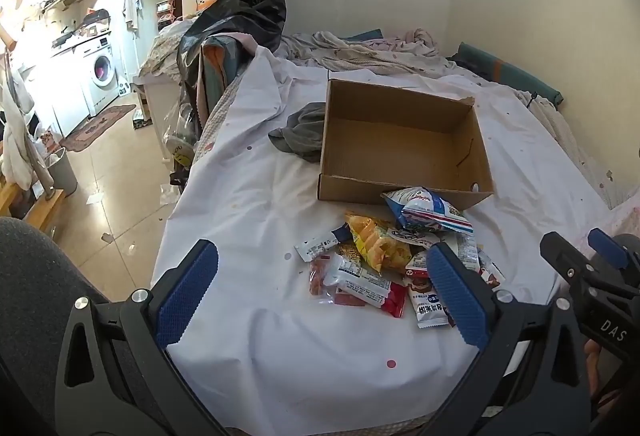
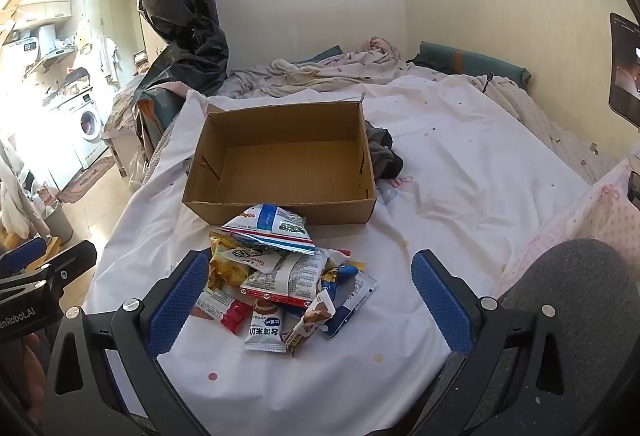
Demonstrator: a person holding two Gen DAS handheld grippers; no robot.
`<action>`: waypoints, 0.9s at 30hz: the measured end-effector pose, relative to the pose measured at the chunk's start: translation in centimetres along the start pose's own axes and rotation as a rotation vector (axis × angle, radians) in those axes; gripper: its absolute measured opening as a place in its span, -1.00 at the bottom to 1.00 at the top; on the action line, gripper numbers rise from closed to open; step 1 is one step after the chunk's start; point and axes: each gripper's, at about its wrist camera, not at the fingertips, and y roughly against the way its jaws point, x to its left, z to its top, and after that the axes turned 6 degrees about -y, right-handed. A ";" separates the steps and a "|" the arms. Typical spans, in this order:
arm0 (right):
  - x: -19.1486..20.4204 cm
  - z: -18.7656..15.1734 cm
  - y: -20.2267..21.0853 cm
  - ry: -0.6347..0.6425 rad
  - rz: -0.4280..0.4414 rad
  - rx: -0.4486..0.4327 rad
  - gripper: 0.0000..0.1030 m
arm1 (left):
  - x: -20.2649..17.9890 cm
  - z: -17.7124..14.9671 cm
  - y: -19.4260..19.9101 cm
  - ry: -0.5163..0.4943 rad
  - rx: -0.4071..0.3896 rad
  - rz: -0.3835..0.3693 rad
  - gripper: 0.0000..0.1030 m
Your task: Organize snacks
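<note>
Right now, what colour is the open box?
Plain brown cardboard box, clearest in the right wrist view.

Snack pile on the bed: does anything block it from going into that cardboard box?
Nothing visible does. The open brown cardboard box sits empty just behind the pile of snack packets, its low front wall touching the blue-and-white bag.

Your left wrist camera looks from low and near across the bed (image 1: pixel 248 204), snacks (image 1: pixel 384 260) right of centre. Your right wrist camera faces likewise, snacks (image 2: pixel 276 276) left of centre. Both share the box (image 1: pixel 404 176) beyond.
</note>
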 end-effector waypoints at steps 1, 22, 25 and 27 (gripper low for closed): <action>0.0 0.0 0.0 0.000 0.000 0.000 1.00 | 0.0 0.0 0.0 -0.002 0.000 0.001 1.00; 0.1 -0.3 -0.5 0.000 -0.004 0.009 1.00 | 0.4 -0.1 0.0 0.023 0.005 0.004 1.00; 0.3 -0.6 -0.6 0.002 -0.005 0.010 1.00 | 0.4 -0.1 0.0 0.023 0.005 0.004 1.00; 0.3 -0.5 -0.5 0.001 -0.003 0.011 1.00 | 0.4 -0.1 0.0 0.023 0.005 0.004 1.00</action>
